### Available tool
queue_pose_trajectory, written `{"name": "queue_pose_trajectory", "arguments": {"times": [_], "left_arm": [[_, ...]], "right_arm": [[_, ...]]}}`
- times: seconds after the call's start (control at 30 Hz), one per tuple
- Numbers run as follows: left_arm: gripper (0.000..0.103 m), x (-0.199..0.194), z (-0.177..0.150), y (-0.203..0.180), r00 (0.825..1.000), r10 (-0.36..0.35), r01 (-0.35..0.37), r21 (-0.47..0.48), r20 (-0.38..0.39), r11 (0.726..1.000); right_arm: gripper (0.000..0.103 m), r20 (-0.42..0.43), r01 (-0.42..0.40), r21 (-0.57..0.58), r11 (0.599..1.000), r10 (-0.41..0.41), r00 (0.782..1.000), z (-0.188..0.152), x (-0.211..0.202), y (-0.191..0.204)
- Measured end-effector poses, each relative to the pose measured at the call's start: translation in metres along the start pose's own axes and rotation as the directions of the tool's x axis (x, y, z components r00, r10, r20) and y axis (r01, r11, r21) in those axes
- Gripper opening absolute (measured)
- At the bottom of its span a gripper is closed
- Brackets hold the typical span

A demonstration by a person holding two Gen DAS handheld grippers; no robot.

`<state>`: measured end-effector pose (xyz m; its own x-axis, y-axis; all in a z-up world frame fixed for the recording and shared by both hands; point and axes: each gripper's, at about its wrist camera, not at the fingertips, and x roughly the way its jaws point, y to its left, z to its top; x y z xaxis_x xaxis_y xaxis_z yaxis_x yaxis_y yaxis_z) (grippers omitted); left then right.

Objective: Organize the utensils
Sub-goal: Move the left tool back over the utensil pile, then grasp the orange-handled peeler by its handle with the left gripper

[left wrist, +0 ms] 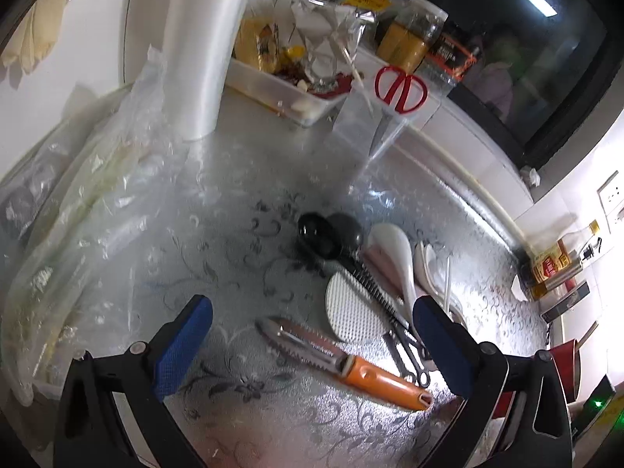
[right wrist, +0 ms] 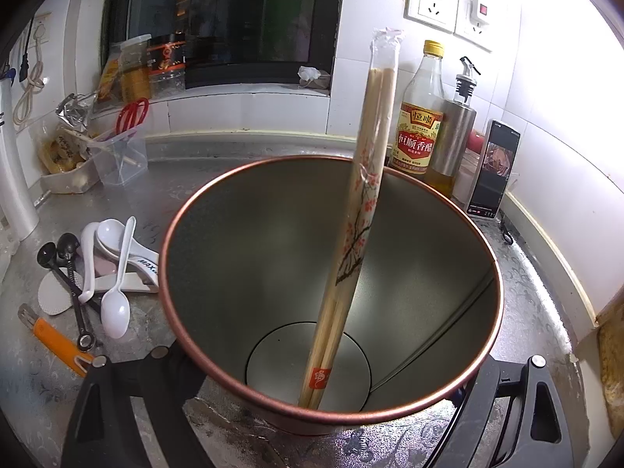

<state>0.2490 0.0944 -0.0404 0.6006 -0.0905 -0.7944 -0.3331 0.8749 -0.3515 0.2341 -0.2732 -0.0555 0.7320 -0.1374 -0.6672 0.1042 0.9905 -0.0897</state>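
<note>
- Utensils lie clustered on the silver, flower-patterned table [left wrist: 241, 179] below a dark window [left wrist: 518, 50]: orange-handled peeler [left wrist: 351, 358], white perforated rice paddle [left wrist: 353, 312], black measuring spoons [left wrist: 331, 234], white spoons [left wrist: 394, 249].
- Left hand-held gripper [left wrist: 312, 347] hovers wide apart over the peeler, touching nothing.
- Right hand-held gripper [right wrist: 323, 401] clamps the copper-rimmed metal canister [right wrist: 429, 234] holding wrapped bamboo chopsticks [right wrist: 358, 210]; its fingertips are hidden.

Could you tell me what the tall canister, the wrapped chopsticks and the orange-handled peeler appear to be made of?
The canister looks like thin sheet metal: a dull grey inside with a side seam and a copper-coloured rim. The chopsticks look like pale wood or bamboo in a printed clear sleeve. The peeler seems to have a shiny steel blade on a glossy orange plastic handle.
</note>
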Motion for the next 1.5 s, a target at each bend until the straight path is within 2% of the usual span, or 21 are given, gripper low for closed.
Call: {"name": "queue_pose_trajectory", "arguments": {"times": [0.3,0.5,0.67,0.73,0.8,0.87,1.0,1.07,1.2,1.3,1.33,1.5], "left_arm": [[0.102,0.013,-0.008,0.003,0.997,0.009,-0.011,-0.027,-0.075,1.0],[0.102,0.019,-0.01,0.002,0.99,0.063,-0.066,-0.025,-0.129,0.997],[0.101,0.025,-0.013,0.006,0.984,0.044,-0.055,-0.06,-0.171,0.997],[0.097,0.026,-0.014,0.008,0.983,0.025,-0.038,-0.073,-0.181,0.997],[0.083,0.028,-0.015,0.009,0.981,0.012,-0.03,-0.086,-0.195,0.996],[0.074,0.031,-0.016,0.01,0.976,-0.01,-0.014,-0.107,-0.217,0.994],[0.061,0.04,-0.02,0.015,0.957,-0.084,0.034,-0.178,-0.277,0.983],[0.057,0.04,-0.021,0.013,0.953,-0.098,0.043,-0.191,-0.288,0.981],[0.047,0.048,-0.025,0.009,0.927,-0.166,0.083,-0.247,-0.336,0.965],[0.045,0.051,-0.028,0.004,0.914,-0.191,0.094,-0.272,-0.358,0.958],[0.044,0.053,-0.028,0.003,0.911,-0.199,0.095,-0.283,-0.362,0.954],[0.03,0.06,-0.024,-0.01,0.916,-0.156,0.065,-0.246,-0.369,0.967]], "right_arm": [[0.093,-0.001,0.009,0.007,1.0,-0.009,1.0,0.0,0.0,0.0],[0.093,-0.001,0.008,0.006,1.0,-0.008,1.0,0.0,0.0,0.0],[0.093,0.0,0.008,0.006,1.0,-0.008,1.0,0.001,0.0,0.0],[0.093,0.0,0.008,0.005,1.0,-0.008,1.0,0.0,0.0,0.0],[0.093,-0.001,0.008,0.006,1.0,-0.008,1.0,0.001,0.0,0.0],[0.093,0.0,0.009,0.006,1.0,-0.009,1.0,0.001,0.0,0.001],[0.093,-0.001,0.008,0.005,1.0,-0.008,1.0,0.0,0.0,0.001],[0.093,-0.001,0.008,0.005,1.0,-0.008,1.0,0.0,-0.001,0.002],[0.093,-0.001,0.009,0.006,1.0,-0.008,1.0,0.0,-0.001,0.002],[0.093,-0.001,0.009,0.006,1.0,-0.009,1.0,0.0,-0.001,0.002],[0.093,-0.001,0.009,0.006,1.0,-0.009,1.0,0.0,-0.001,0.002],[0.093,-0.001,0.009,0.006,1.0,-0.009,1.0,0.0,-0.001,0.003]]}}
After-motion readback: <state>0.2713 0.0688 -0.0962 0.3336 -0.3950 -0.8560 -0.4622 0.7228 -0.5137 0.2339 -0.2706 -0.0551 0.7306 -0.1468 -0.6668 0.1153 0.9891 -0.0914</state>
